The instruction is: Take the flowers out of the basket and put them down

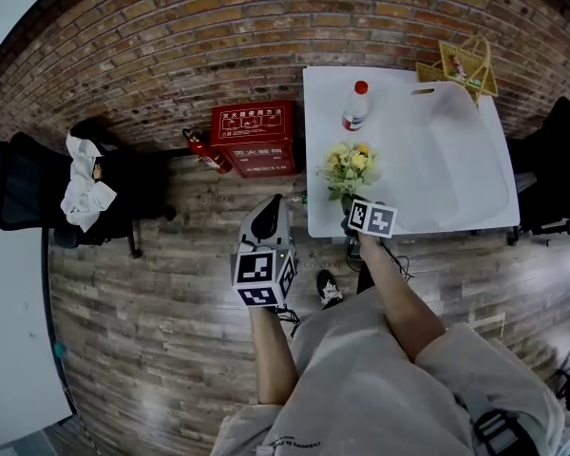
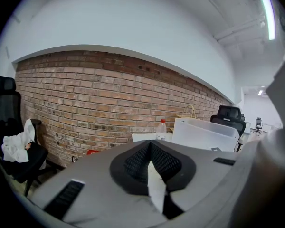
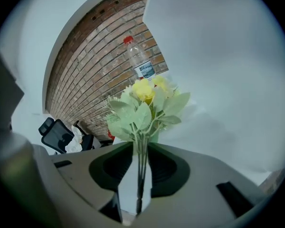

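A small bunch of yellow flowers [image 1: 350, 166] with pale green leaves rests near the front left edge of the white table [image 1: 475, 212]. My right gripper [image 1: 347, 202] is at the table's edge, right behind the bunch. In the right gripper view the thin stems of the flowers [image 3: 147, 103] run down the middle of the right gripper [image 3: 140, 151]; its jaws stand a little apart, with a gap on either side of the stems. The woven yellow basket [image 1: 467, 65] sits at the table's far right corner. My left gripper [image 1: 271, 207] hangs over the floor left of the table, shut and empty.
A plastic bottle with a red cap [image 1: 355, 108] stands behind the flowers, and a large translucent bin [image 1: 446, 141] fills the table's middle. On the floor by the brick wall stand a red box [image 1: 255, 139] and a black chair [image 1: 38, 193] with a white cloth on it.
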